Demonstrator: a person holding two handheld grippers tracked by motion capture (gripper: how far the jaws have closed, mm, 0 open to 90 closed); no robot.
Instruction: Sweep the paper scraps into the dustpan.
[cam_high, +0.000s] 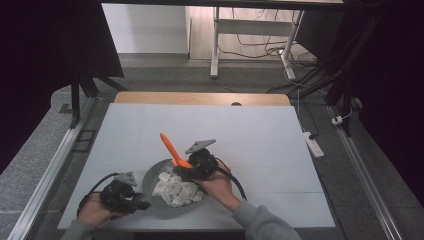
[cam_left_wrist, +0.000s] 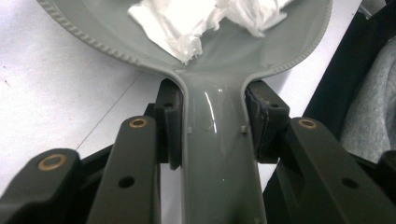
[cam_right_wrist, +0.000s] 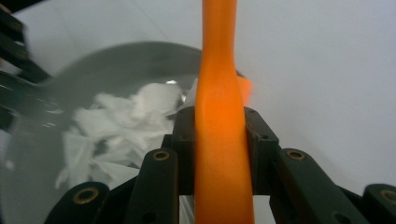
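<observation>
The grey pan (cam_high: 161, 192) sits near the table's (cam_high: 260, 135) near edge, roughly midway along it, holding a heap of torn white pieces (cam_high: 176, 190). In the high view the pan's handle is hidden under the left hand-held gripper (cam_high: 142, 204); the left gripper view makes it plain: the flat grey handle (cam_left_wrist: 218, 154) runs straight between the two black jaws, whose pads press on both its edges, so this hand-held gripper is clamped on it. That view also shows a ribbed rim on the pan (cam_left_wrist: 88, 39) and the white pieces (cam_left_wrist: 187, 23) up close.

The right hand-held gripper (cam_high: 181, 171) is at the pan's far rim. Its jaws are closed tight on an orange utensil (cam_high: 172, 148), which in the high view slants up and away toward the table's far edge. The right gripper view shows the orange shaft (cam_right_wrist: 222, 140) pinched between the pads, with the pan (cam_right_wrist: 116, 74) and white pieces (cam_right_wrist: 126, 121) lying to its left, slightly blurred. Whether the utensil's lower end touches the pieces cannot be told from any view.
</observation>
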